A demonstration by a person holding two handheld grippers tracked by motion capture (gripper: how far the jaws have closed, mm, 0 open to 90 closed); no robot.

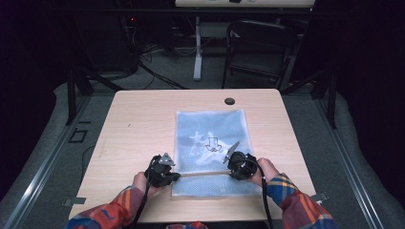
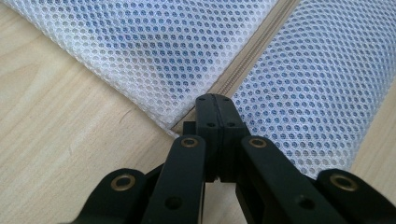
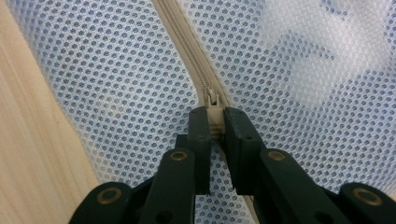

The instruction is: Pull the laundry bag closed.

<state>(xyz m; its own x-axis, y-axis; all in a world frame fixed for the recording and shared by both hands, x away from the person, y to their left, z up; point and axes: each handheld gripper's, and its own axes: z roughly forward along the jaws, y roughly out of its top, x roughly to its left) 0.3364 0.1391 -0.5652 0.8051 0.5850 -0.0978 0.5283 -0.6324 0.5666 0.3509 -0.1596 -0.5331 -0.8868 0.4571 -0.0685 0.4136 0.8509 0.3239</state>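
A wooden table [image 1: 138, 124] has a white mesh bag [image 1: 211, 129] lying flat on it, a little right of the middle. Something blue and white shows through the net, but it is too blurry to tell what it is. A beige zipper [image 1: 200, 174] runs across the bag near the edge closest to the person.

On the left, the person's left hand [image 1: 141, 182] holds the left gripper [image 1: 173, 176] at the bag's left side. In the left gripper view, its two black jaws are pressed tight together. Their tips [image 2: 214, 100] sit right at the end of the zipper [image 2: 247, 60], at the edge of the mesh [image 2: 154, 51]. Whether they pinch a bit of the bag there cannot be told.

On the right, the person's right hand [image 1: 267, 171] holds the right gripper [image 1: 234, 168] over the bag's right part, on the zipper line. In the right gripper view, its jaws are clamped on the small beige zipper pull [image 3: 214, 116]. The zipper slider [image 3: 212, 98] sits just past the tips, with the zipper track [image 3: 184, 44] running away from it across the net.

The person wears sleeves [image 1: 291, 195] with orange and blue checks.
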